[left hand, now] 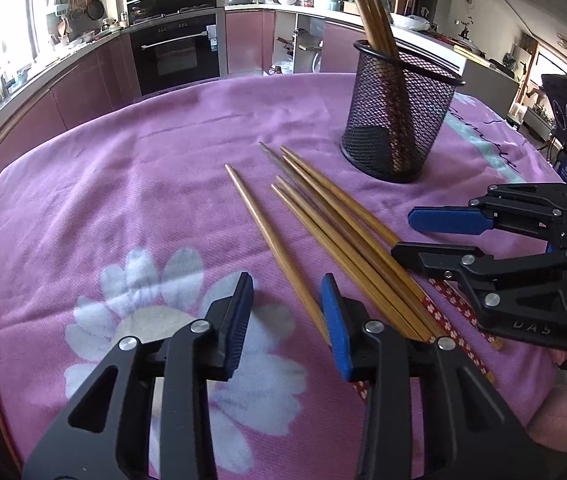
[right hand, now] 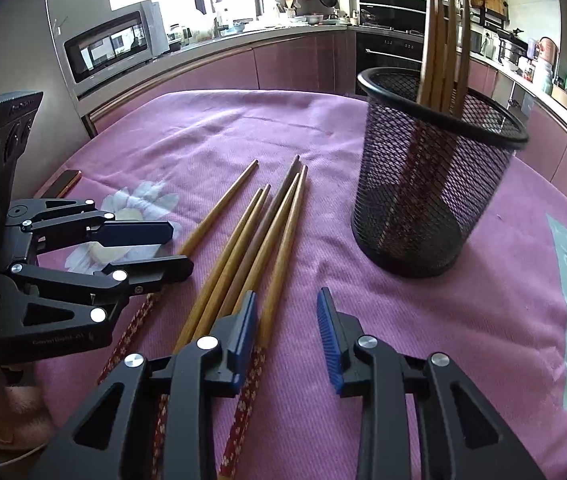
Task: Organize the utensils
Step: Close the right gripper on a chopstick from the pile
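Observation:
Several wooden chopsticks with red flowered handles lie in a loose bundle on the pink cloth; they also show in the right wrist view. A black mesh holder stands behind them with several chopsticks upright in it, and it shows in the right wrist view too. My left gripper is open and empty, low over the cloth, with one separate chopstick running between its fingers. My right gripper is open and empty, its left finger above the bundle's handles. Each gripper shows in the other's view: right, left.
The round table carries a pink cloth with a white flower print. A dark phone-like object lies at the table's left edge. Kitchen counters, an oven and a microwave stand behind the table.

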Motion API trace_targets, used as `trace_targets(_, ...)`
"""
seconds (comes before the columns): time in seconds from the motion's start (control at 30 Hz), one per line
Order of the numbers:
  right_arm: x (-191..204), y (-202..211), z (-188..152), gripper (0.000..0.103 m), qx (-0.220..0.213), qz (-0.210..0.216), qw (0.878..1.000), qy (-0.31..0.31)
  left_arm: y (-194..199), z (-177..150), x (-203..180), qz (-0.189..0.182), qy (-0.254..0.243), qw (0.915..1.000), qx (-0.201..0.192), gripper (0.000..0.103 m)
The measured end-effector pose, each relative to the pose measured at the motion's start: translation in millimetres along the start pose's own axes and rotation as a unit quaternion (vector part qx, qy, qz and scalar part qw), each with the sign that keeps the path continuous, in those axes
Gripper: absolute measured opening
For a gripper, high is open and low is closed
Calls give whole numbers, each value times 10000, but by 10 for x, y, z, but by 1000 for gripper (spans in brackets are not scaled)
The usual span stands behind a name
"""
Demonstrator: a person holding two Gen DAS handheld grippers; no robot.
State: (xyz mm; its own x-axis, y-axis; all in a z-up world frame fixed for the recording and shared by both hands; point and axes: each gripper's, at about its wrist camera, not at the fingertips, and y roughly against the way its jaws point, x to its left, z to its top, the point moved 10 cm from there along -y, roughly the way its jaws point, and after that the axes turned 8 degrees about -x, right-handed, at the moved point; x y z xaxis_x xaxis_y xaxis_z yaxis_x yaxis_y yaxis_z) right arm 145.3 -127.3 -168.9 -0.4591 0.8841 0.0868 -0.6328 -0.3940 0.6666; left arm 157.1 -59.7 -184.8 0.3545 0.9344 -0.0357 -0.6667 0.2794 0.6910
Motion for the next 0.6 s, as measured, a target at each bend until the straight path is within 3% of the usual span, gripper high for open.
trace_targets(0.47, -15, -244, 224, 24, 43, -97, 9999, 26, -145, 132, 39, 119, 94, 9999, -21, 30)
trace_targets(0.6, -15, -256, 244, 13, 41, -92, 9999, -6, -161, 154, 69, 176, 201, 9996, -27, 24)
